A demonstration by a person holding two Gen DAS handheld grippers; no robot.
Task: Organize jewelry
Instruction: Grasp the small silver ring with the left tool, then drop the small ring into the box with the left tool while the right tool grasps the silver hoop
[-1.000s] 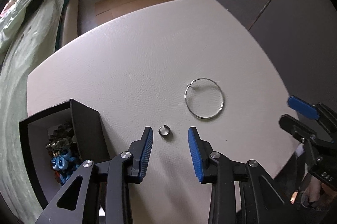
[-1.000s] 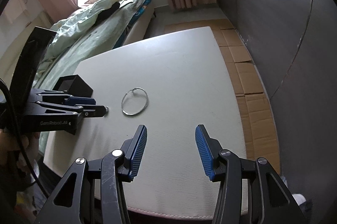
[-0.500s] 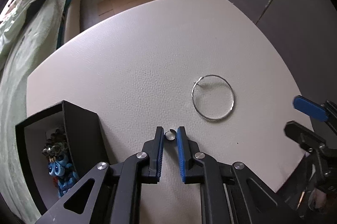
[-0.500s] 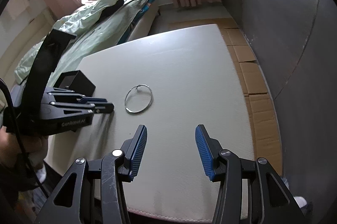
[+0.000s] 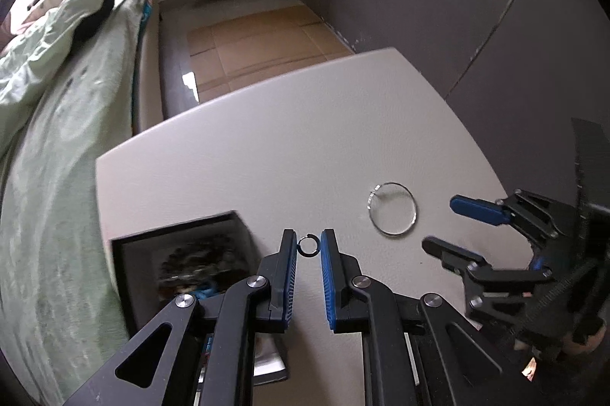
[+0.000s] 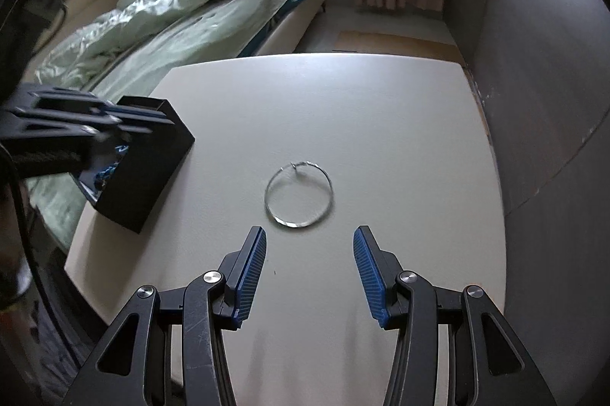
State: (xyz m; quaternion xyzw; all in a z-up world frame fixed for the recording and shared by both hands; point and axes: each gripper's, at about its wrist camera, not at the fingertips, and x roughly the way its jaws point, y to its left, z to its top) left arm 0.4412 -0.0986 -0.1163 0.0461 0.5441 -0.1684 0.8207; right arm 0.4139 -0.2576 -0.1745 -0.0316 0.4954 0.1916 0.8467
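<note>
Small ring (image 5: 308,247) pinched between left tongs (image 5: 308,243) tips — above table (image 5: 267,146), beside box (image 5: 183,253)

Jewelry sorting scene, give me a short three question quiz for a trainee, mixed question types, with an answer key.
1. True or false: the left gripper is shut on the small ring.
2. Multiple choice: where does the large silver hoop lie? A) in the black box; B) flat on the white table; C) between the right gripper's pads.
3. Fill in: the right gripper is ____, with nothing between its fingers.

Key: 1 true; 2 B; 3 open.
</note>
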